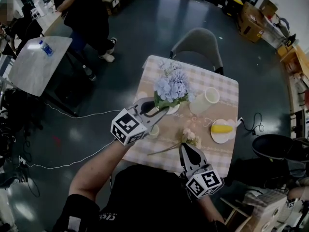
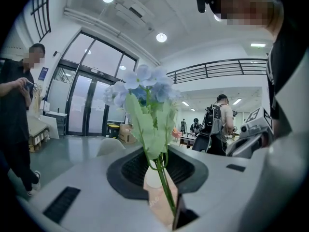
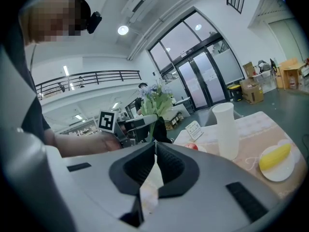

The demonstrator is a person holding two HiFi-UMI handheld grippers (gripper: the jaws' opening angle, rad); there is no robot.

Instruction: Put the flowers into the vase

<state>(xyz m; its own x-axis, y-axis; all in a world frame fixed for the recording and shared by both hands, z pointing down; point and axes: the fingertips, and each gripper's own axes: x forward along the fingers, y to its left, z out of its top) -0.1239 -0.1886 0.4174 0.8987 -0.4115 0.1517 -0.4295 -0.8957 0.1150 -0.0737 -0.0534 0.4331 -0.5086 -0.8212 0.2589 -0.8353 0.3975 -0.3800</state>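
Slippage could be caused by the top-heavy blue flowers (image 1: pixel 171 85), pinched low on the stem in the left gripper (image 1: pixel 161 109) near the vase (image 1: pixel 200 102), while the right gripper (image 1: pixel 187 148) is closed empty.

The person wears a black short-sleeved shirt (image 1: pixel 145 197) with white lettering on the front and a white patch on the left sleeve (image 1: pixel 72 216). A small black camera (image 2: pixel 203 0) sits at the head. The left gripper (image 1: pixel 161 109) and the right gripper (image 1: pixel 185 147) share one build: a pale grey moulded shell, black ribbed pads (image 3: pixel 137 168) set in a dark hollow, and black rectangular slots (image 3: pixel 246 199) on the flanks. Each carries a cube (image 1: pixel 128 126) faced with black-and-white square markers
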